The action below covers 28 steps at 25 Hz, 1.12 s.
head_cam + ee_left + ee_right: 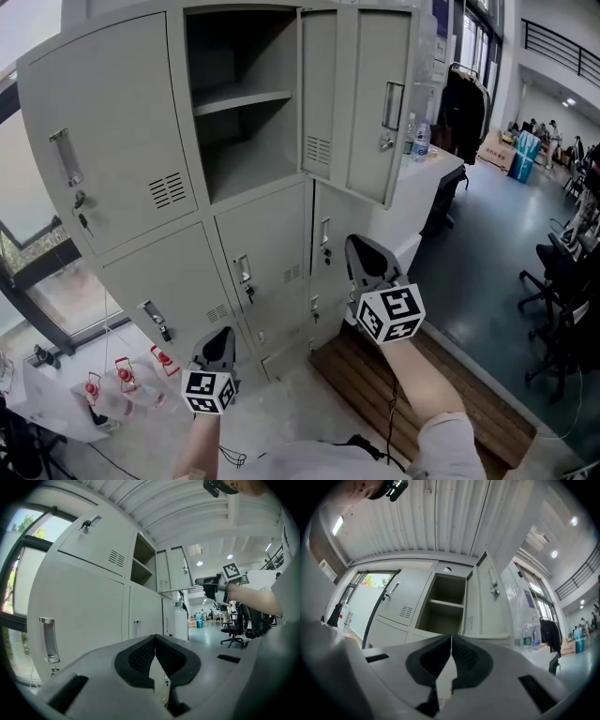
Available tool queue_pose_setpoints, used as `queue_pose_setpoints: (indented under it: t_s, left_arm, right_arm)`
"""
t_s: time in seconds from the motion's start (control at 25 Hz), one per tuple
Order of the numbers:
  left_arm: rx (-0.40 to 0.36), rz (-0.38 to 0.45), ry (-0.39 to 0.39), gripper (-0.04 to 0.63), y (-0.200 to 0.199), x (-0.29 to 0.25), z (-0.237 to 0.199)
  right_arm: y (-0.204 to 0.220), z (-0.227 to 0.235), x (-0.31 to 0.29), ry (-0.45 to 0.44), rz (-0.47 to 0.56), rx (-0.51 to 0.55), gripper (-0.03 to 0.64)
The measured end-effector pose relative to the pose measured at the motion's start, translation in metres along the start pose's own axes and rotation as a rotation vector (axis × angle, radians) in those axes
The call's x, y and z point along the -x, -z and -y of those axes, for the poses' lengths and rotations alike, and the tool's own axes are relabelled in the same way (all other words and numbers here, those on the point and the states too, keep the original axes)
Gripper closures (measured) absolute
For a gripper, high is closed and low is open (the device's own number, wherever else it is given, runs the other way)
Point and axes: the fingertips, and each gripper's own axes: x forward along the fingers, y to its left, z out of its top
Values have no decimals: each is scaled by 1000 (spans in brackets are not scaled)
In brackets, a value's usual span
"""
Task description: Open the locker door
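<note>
The grey locker block (112,141) fills the head view. Its upper middle compartment (248,112) stands open, showing one shelf and nothing inside. Its door (319,94) is swung out to the right, beside a second open door (384,103) with a handle. My right gripper (366,258) is shut and empty, held in the air below those doors, clear of the locker. My left gripper (218,345) is lower left, also shut and empty, in front of the bottom doors. The right gripper view looks up at the open compartment (445,599). The left gripper view shows closed doors (93,597).
Right of the locker, a white counter (441,173) carries bottles (419,139), and a dark jacket (461,112) hangs behind it. A wooden pallet (375,375) lies on the floor under my right arm. Office chairs (562,281) stand far right. Small red-marked items (122,375) lie lower left.
</note>
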Motion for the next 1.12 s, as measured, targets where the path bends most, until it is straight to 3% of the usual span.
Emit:
queue_pose_setpoints:
  t_s: [0.24,0.48,0.64,1.12]
  left_arm:
    - [3,2,-44,587,5,12,-5]
    - [43,-11,-107,586,17,30,-11]
    - [54,-15,-162,586,26,41,-13]
    - [29,-10,-171,587,17,53,-15]
  right_arm:
    - [78,-58,17,-42,-97,-55,603]
    - [122,-100,35,-64,-159,-100,603]
    - [140,-121,41,-73,-190,-73,604]
    - [159,-142,48,-98,-234,-110,604]
